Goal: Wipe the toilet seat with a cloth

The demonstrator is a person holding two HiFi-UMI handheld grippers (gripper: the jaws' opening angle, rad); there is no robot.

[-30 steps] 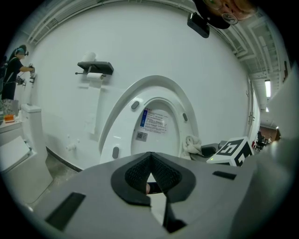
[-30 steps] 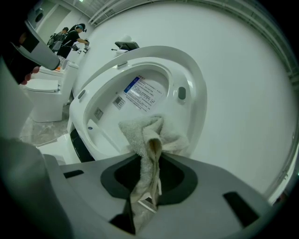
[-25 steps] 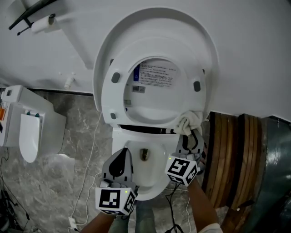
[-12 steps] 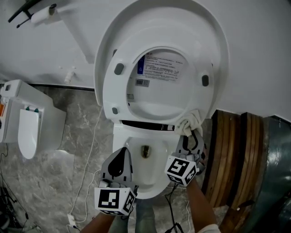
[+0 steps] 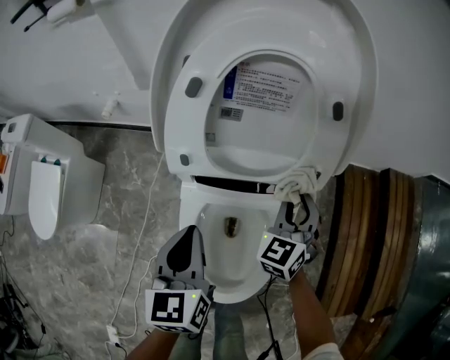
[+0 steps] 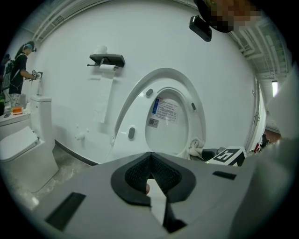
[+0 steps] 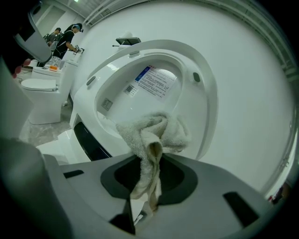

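The white toilet seat [image 5: 188, 123] stands raised against its lid [image 5: 165, 63]; it also fills the right gripper view [image 7: 93, 93]. A cream towel cloth [image 5: 294, 184] presses on the seat's lower right edge near the hinge. My right gripper [image 5: 299, 209] is shut on that cloth [image 7: 154, 135], which bunches out ahead of the gripper [image 7: 147, 186]. My left gripper [image 5: 184, 254] hovers over the bowl's left rim, shut and holding nothing. In the left gripper view the gripper [image 6: 150, 179] points at the seat [image 6: 135, 121].
The open bowl [image 5: 228, 285] lies below both grippers. A second toilet [image 5: 42, 183] stands at the left, and a paper holder [image 5: 42, 10] is on the wall. A white cable [image 5: 140, 232] runs over the marble floor. Wooden rings [image 5: 365, 232] stand at the right. People [image 6: 21, 65] work far behind.
The right gripper and the cloth have slid down the seat's right edge toward the hinge. The left gripper has sunk slightly and stays shut. The seat looms larger in the head view.
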